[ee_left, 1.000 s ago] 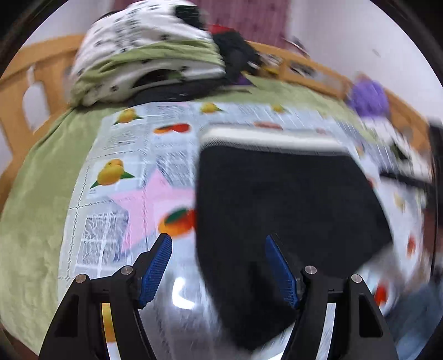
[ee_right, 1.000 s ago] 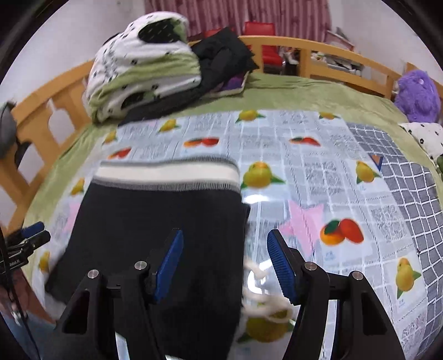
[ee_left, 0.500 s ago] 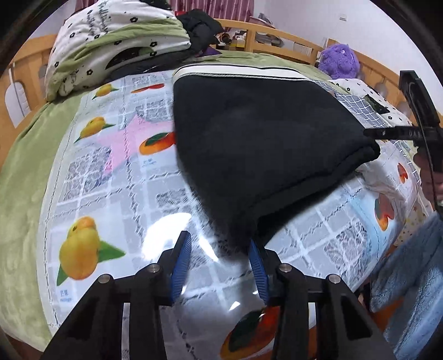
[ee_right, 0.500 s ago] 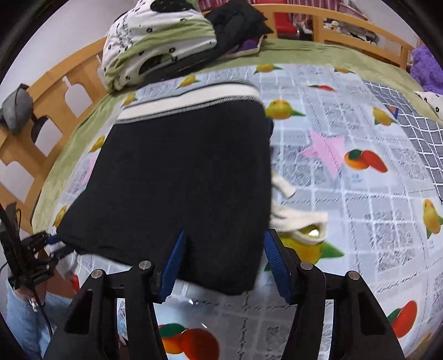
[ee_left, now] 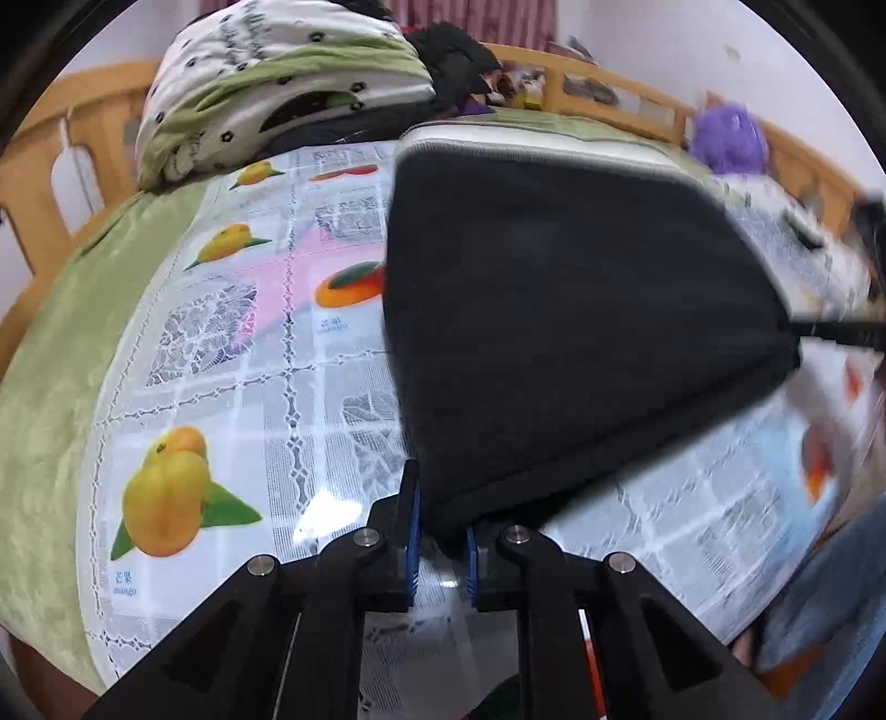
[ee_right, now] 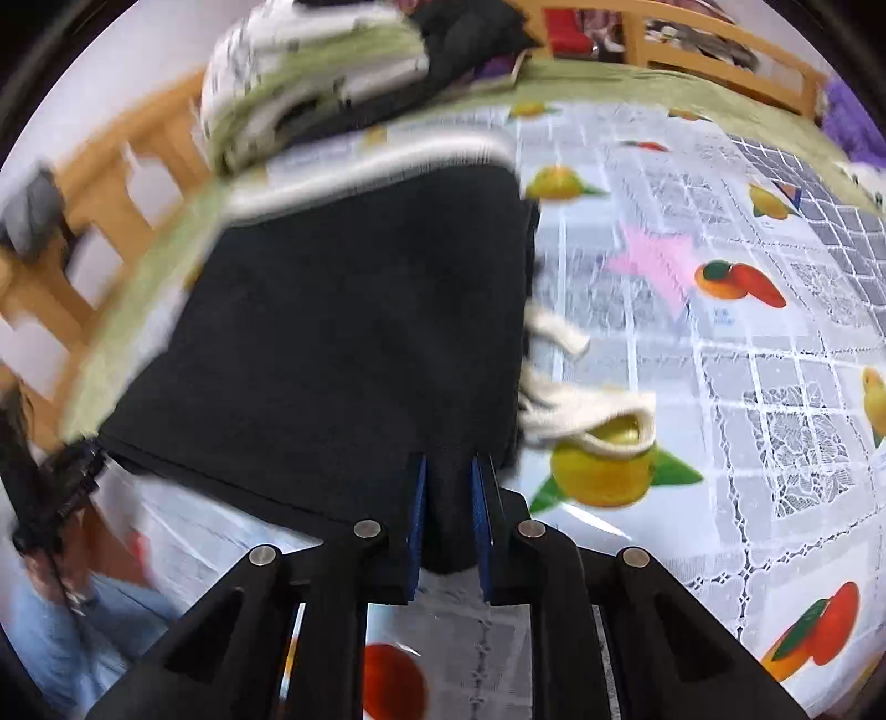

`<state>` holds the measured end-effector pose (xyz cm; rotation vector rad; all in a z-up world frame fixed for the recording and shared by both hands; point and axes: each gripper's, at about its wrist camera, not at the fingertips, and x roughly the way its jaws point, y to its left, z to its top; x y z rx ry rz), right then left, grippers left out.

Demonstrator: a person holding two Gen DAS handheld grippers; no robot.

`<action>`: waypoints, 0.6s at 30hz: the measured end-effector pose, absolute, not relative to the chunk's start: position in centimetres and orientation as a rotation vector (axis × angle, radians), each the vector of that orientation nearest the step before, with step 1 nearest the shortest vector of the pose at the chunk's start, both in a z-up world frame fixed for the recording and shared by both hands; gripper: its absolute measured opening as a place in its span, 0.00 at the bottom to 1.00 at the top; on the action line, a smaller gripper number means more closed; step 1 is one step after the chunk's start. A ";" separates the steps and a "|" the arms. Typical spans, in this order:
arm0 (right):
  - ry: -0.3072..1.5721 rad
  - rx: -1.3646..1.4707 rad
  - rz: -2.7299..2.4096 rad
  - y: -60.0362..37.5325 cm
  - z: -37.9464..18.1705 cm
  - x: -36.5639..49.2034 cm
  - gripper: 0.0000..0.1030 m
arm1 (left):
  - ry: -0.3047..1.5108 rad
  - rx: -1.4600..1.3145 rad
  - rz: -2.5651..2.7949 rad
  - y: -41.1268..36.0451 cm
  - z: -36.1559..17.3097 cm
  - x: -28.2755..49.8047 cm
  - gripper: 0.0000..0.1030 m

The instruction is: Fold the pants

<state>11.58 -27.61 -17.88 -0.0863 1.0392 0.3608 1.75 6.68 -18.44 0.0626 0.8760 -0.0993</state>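
You have the pants [ee_left: 554,310]: black, matt, fuzzy knit cloth, with a ribbed white waistband [ee_left: 531,141]. The tablecloth [ee_left: 266,399] under them is glossy plastic film with lace and fruit print, showing glare. The sheet [ee_left: 50,354] is soft matt green cloth. The bed rail [ee_right: 720,50] is smooth varnished wood. The drawstring [ee_right: 581,410] is cream woven cord.

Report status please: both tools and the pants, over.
Left tool shut on black pants, near corner. Right tool shut on the other near corner. Jaws just closed. White drawstring loose beside; nothing blocking.
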 end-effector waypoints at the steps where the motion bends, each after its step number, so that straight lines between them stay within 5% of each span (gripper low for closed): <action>1: 1.037 -0.115 0.363 -27.4 -17.7 11.4 0.19 | 0.880 0.085 -0.112 6.4 -18.0 1.5 0.15; 11: 0.896 0.020 0.401 -29.8 -14.1 11.4 0.23 | 0.736 -0.175 -0.257 10.3 -10.9 1.1 0.25; 18: 0.972 -0.091 0.374 -27.0 -17.2 11.9 0.23 | 0.970 -0.112 -0.226 6.3 -16.0 6.2 0.25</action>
